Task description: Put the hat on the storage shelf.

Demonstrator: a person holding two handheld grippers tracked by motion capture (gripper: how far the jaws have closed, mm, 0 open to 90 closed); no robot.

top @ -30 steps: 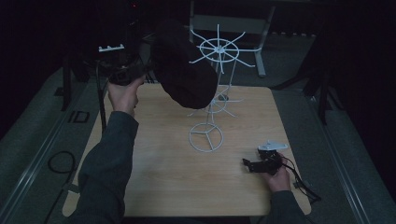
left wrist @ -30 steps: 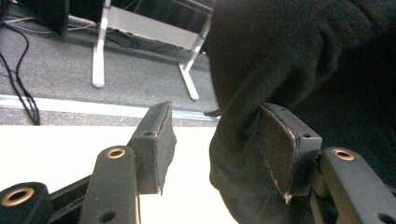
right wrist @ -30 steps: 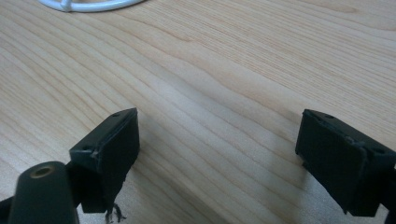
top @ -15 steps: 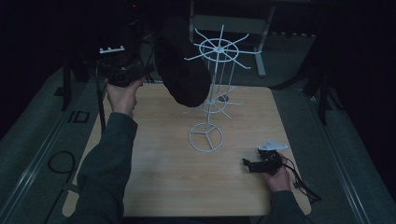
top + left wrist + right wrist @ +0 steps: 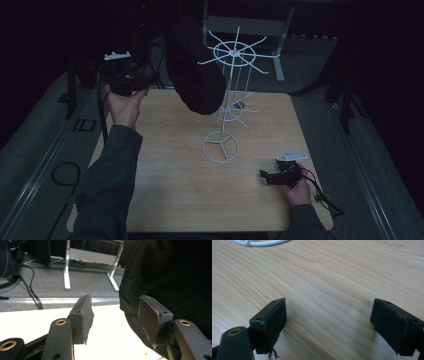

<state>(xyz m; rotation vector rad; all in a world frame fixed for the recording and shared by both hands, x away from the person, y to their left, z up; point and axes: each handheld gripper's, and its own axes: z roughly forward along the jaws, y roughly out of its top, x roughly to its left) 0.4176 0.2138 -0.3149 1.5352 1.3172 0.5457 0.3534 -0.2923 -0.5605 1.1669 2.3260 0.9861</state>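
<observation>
Hanging on the white rack (image 5: 235,55), the black hat (image 5: 195,75) sits beside the spread left gripper (image 5: 113,315).

Dark grey long sleeves cover both forearms. The left tongs (image 5: 131,82) and right tongs (image 5: 280,176) are black with grey top plates, brass-ringed screw holes and worn dark pads (image 5: 83,318); a black cable (image 5: 325,197) trails from the right.
</observation>
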